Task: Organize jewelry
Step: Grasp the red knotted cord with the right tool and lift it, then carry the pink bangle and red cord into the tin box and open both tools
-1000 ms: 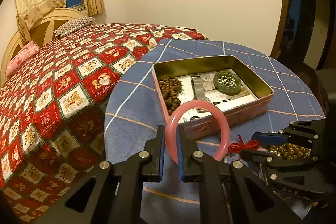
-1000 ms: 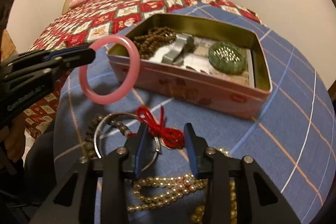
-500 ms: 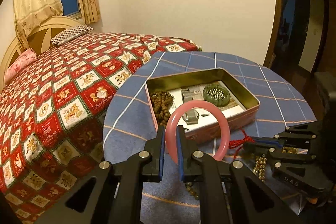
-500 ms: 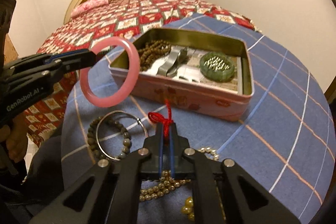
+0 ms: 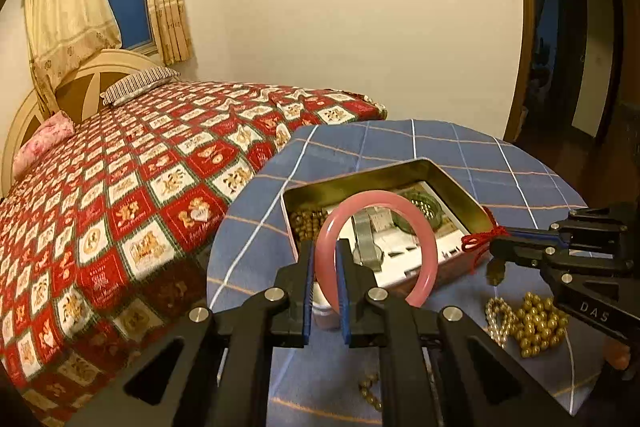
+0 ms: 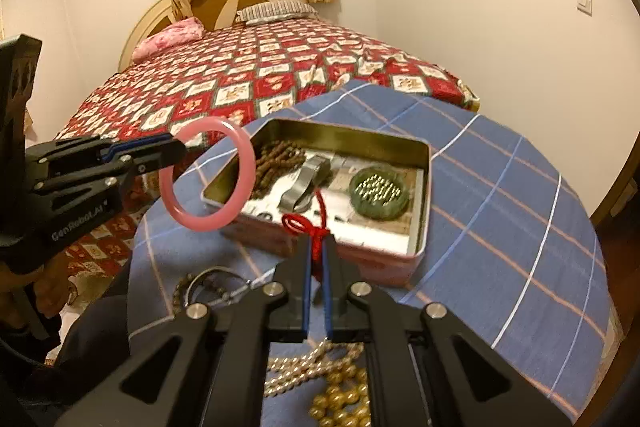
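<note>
My left gripper (image 5: 325, 263) is shut on a pink bangle (image 5: 424, 227) and holds it upright in the air before the open tin (image 5: 460, 187); the bangle also shows in the right wrist view (image 6: 244, 175). My right gripper (image 6: 316, 255) is shut on a red knotted cord (image 6: 304, 225) and holds it lifted at the tin's near wall; the cord also shows in the left wrist view (image 5: 478, 237). The tin (image 6: 420, 211) holds brown beads (image 6: 276, 163), a grey clasp (image 6: 304, 183) and a green bracelet (image 6: 378, 193).
The round table has a blue checked cloth (image 6: 500, 195). Gold bead strands (image 6: 336, 399) and a pearl strand (image 6: 304, 363) lie below my right gripper. A silver ring with dark beads (image 6: 200, 283) lies at the left. A bed with a red quilt (image 5: 140, 179) stands beside the table.
My right gripper closed on the red cord and lifted it off the table toward the tin. My left gripper rose with the pink bangle still in it.
</note>
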`<state>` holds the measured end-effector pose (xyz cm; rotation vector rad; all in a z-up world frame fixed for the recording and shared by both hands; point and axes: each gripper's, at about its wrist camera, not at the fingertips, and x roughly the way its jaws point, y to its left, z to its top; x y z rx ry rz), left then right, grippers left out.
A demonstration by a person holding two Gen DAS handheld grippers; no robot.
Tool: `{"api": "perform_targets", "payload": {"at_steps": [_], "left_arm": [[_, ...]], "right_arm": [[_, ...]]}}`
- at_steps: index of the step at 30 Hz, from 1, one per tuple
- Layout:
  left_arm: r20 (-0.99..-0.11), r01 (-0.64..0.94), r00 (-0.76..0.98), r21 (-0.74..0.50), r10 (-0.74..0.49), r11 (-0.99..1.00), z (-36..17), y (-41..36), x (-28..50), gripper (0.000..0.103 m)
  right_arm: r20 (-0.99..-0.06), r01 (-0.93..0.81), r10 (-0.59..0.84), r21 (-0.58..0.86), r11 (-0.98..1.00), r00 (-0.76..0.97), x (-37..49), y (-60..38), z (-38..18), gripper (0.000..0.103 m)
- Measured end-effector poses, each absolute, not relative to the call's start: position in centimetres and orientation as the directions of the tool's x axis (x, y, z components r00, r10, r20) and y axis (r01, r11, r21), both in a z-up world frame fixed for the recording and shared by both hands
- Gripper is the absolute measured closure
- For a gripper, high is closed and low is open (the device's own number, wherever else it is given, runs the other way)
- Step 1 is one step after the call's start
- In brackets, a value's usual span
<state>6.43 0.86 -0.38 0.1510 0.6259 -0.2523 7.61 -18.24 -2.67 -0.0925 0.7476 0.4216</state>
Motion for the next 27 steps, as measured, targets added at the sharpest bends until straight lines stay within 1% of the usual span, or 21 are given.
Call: {"api": "perform_targets", "payload": {"at_steps": [14, 27], "left_arm": [[-0.605, 0.257, 0.783, 0.102, -0.146, 0.961, -0.7, 0.7, 11.2, 0.093], [-0.631, 0.263, 0.767, 0.141, -0.118, 0.954, -2.1, -0.4, 14.4, 0.093]], "right_arm": [[-0.651, -0.385, 0.308, 0.027, 0.922, 0.693, 11.6, -17.9, -0.9, 0.096], [-0.662, -0.364, 0.285, 0.020, 0.931, 0.693, 15.1, -17.5, -1.8, 0.096]]}}
